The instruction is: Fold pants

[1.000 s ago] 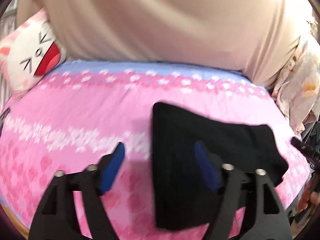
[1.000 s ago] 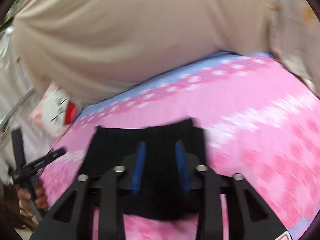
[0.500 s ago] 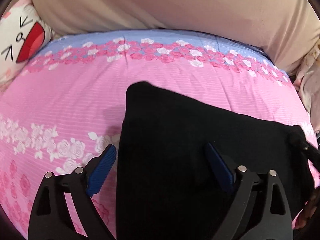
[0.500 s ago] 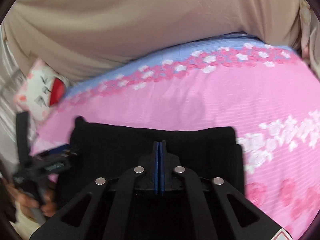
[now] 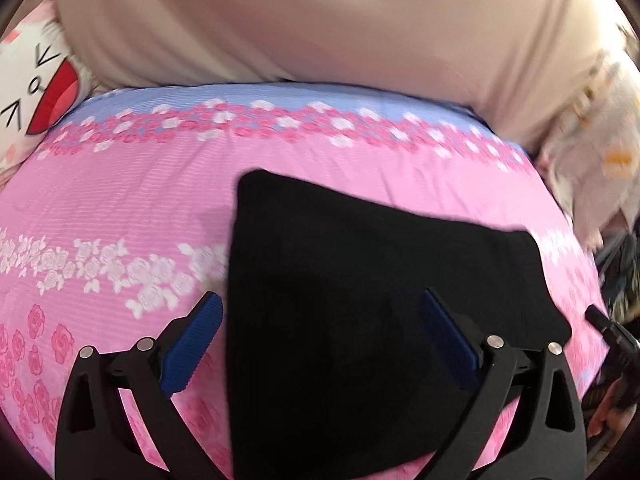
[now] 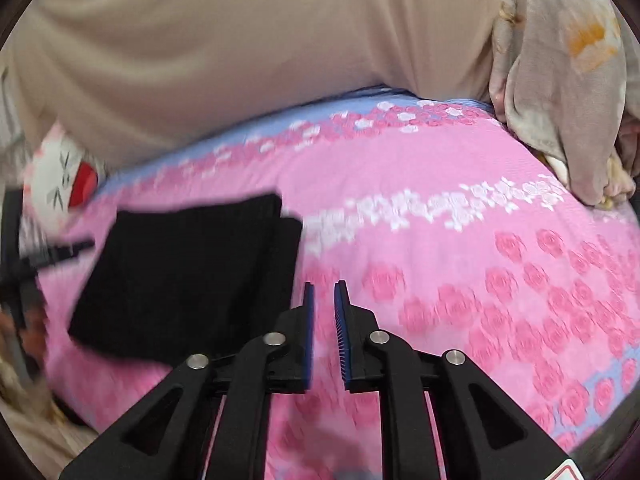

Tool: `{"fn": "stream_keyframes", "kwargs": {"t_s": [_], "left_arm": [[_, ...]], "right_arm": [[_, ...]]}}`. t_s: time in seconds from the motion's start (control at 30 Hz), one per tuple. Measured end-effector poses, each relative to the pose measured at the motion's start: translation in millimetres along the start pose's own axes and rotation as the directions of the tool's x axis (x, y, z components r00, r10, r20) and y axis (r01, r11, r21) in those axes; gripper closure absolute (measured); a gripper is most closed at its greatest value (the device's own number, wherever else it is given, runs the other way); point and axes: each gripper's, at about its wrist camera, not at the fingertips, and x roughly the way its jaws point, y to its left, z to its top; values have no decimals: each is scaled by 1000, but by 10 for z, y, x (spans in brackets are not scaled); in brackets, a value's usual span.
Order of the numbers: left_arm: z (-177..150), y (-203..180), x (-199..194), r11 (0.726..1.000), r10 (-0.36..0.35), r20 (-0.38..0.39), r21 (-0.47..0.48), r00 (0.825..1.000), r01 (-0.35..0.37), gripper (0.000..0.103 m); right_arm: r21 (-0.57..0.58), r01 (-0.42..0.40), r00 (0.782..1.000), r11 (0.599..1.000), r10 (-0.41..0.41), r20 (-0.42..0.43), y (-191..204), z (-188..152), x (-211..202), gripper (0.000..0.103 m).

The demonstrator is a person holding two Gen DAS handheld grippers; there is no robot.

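Pink bedsheet (image 5: pixel 120 208) bears folded black pants (image 5: pixel 360 288); left gripper (image 5: pixel 320 312) spread, right gripper (image 6: pixel 324 300) slightly parted.

Light was soft, even and fairly bright. Both views were smeared by motion blur, edges bowed and darkened; the black pants (image 5: pixel 360 320) showed no detail.

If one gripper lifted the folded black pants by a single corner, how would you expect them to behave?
The black pants would probably droop and unfold, since they lie as soft, loosely stacked layers with offset edges in the right wrist view. They look light. On the pink bedsheet, a push would likely bunch them rather than slide them.
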Motion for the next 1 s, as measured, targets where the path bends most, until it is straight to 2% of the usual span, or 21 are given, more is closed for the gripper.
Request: {"fn": "stream_keyframes", "kwargs": {"t_s": [0.03, 0.13, 0.2, 0.27, 0.37, 0.4, 0.47, 0.5, 0.53, 0.6, 0.67, 0.7, 0.73, 0.83, 0.93, 1.0], "left_arm": [[-36, -68, 7, 1000, 2, -5, 18, 1000, -2, 7], [-138, -282, 121, 997, 9, -46, 78, 999, -5, 7], [-176, -381, 198, 995, 3, -72, 96, 997, 4, 7], [-212, -460, 241, 994, 17, -85, 113, 996, -7, 7], [-260, -546, 280, 988, 71, -75, 144, 995, -60, 6], [-275, -558, 285, 987, 82, -73, 148, 994, -70, 6], [-295, -585, 300, 984, 100, -68, 156, 993, -89, 5], [-297, -595, 311, 982, 109, -68, 160, 992, -97, 5], [-299, -601, 315, 982, 114, -68, 161, 991, -102, 5], [-299, -606, 326, 980, 120, -66, 164, 991, -108, 5], [-314, -599, 347, 979, 123, -65, 173, 990, -110, 5], [-322, -595, 359, 979, 120, -66, 174, 991, -107, 5], [-331, -596, 369, 979, 115, -67, 175, 991, -102, 5], [-328, -624, 365, 975, 135, -55, 185, 989, -123, 5], [-292, -587, 313, 978, 126, -53, 175, 991, -115, 5], [-250, -500, 245, 980, 137, -36, 150, 990, -130, 5]], "right_arm": [[-19, -1, 1000, 1000, 1, -5, 26, -93, 8, 66], [-32, -58, 998, 998, 58, -29, 24, -286, 18, 65], [-64, -59, 998, 996, 58, -22, 88, -307, 75, 65], [-120, -26, 999, 992, 23, -22, 186, -323, 139, 65], [-178, 50, 998, 983, -56, -24, 284, -305, 305, 65], [-173, 58, 998, 983, -63, -20, 303, -270, 342, 65], [-144, 56, 998, 988, -60, -28, 335, -192, 384, 74], [-135, 47, 998, 990, -53, -41, 348, -167, 399, 88], [-120, 64, 997, 991, -68, -31, 349, -130, 372, 89], [-41, 35, 999, 999, -36, -21, 204, -115, 300, 92], [147, -81, 993, 986, 93, -72, -154, -214, 419, 92], [227, -157, 985, 961, 169, -37, -311, -299, 473, 93], [242, -176, 982, 954, 188, -28, -341, -312, 453, 92], [184, -126, 989, 975, 139, -56, -210, -221, 289, 85], [201, -174, 984, 964, 180, -11, -220, -123, 45, 84], [228, -221, 975, 948, 223, 17, -268, -47, -58, 78]]}}
